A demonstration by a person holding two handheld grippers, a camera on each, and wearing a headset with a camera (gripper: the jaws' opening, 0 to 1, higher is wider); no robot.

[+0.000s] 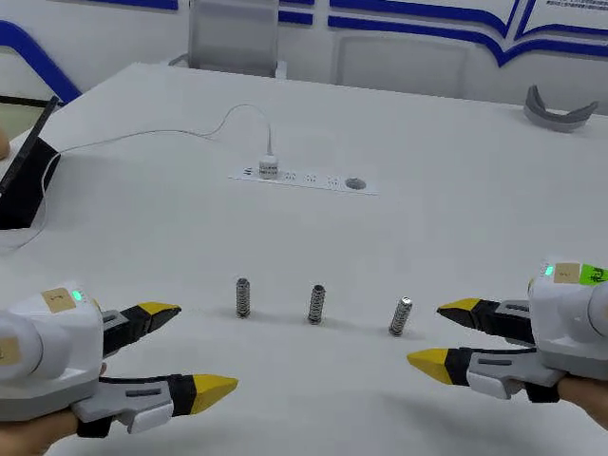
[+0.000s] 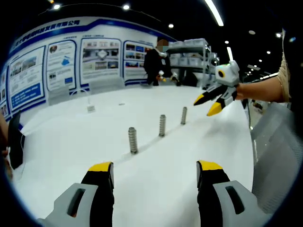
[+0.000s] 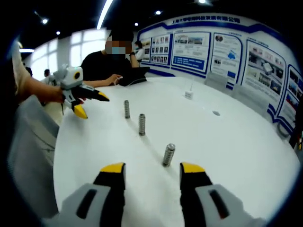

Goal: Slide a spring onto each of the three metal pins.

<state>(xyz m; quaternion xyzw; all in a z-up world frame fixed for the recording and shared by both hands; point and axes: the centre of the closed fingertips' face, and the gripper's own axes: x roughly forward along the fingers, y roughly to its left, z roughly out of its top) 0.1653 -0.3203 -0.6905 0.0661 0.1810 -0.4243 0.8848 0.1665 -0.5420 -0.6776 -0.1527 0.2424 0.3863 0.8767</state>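
Three metal pins stand upright in a row on the white table, each with a spring around it: the left pin point(image 1: 243, 297) point(image 2: 132, 140) point(image 3: 127, 109), the middle pin point(image 1: 316, 304) point(image 2: 162, 126) point(image 3: 141, 124) and the right pin point(image 1: 400, 317) point(image 2: 183, 115) point(image 3: 168, 154). My left gripper point(image 1: 186, 348) point(image 2: 154, 174) point(image 3: 91, 104) is open and holds nothing, low and left of the row. My right gripper point(image 1: 445, 333) point(image 3: 152, 174) point(image 2: 207, 104) is open too, just right of the right pin, nothing between its yellow tips.
A white power strip point(image 1: 304, 177) with a plugged cable lies beyond the pins. A dark tablet point(image 1: 27, 168) leans at the left edge, a grey headband point(image 1: 560, 110) lies far right. A person point(image 3: 108, 60) sits at the table's far side.
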